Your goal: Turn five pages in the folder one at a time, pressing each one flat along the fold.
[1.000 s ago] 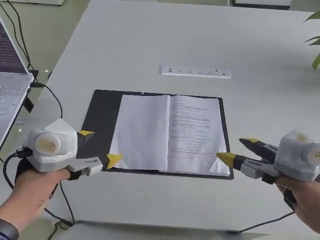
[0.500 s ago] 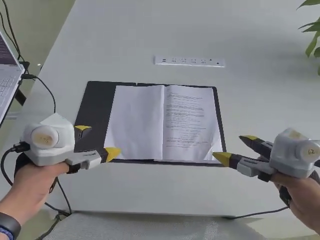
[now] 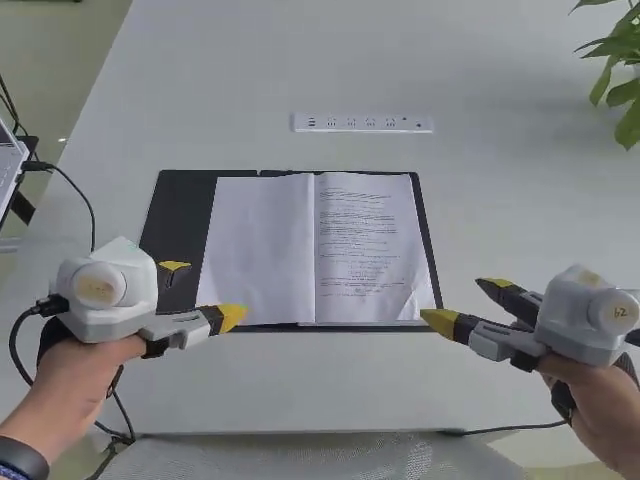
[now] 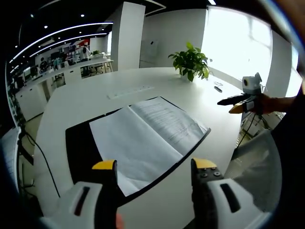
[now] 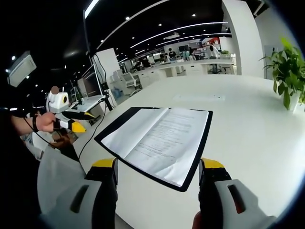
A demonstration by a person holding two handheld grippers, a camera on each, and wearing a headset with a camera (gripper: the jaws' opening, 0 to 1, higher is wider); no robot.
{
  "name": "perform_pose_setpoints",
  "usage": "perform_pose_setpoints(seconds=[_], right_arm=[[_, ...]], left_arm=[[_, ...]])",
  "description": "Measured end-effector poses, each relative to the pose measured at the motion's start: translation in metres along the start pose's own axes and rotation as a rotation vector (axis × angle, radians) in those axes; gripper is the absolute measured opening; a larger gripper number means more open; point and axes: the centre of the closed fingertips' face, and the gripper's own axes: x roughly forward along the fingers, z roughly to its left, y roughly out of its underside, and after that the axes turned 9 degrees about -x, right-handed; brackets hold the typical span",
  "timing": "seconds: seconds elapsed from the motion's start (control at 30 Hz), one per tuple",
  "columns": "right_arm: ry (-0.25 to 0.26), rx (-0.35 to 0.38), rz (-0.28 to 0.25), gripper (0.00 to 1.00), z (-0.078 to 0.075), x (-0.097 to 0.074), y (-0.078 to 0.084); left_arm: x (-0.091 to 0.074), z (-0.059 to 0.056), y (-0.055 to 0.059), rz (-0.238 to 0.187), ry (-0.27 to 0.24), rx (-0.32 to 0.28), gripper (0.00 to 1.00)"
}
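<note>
Relative to the folder, the right gripper (image 3: 466, 302) has drawn back since a second ago: its yellow tip now sits at the lower right corner rather than over the page. One black folder (image 3: 180, 230) lies open at centre frame on the white table (image 3: 300, 60). It shows two pages, a blank left page (image 3: 260, 245) and a printed right page (image 3: 365, 245). Two grippers flank it, both spread wide and gripping nothing. One tip of the left gripper (image 3: 201, 290) overlaps the folder's bottom edge; contact is unclear.
</note>
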Motion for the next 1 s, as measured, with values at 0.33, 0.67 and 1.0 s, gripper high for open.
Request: perform_pose_setpoints(seconds=[0.33, 0.67, 1.0], right_arm=[[0.022, 0.021, -0.003, 0.69, 0.0, -0.007, 0.005], [0.027, 0.058, -0.02, 0.68, 0.003, -0.012, 0.004], [0.001, 0.038, 0.026, 0.67, 0.015, -0.011, 0.02]], left_arm=[[0.019, -0.018, -0.006, 0.029, 0.06, 0.043, 0.6], [0.054, -0.054, -0.017, 0.053, 0.159, 0.091, 0.59], [0.096, -0.106, -0.017, 0.081, 0.278, 0.133, 0.57]])
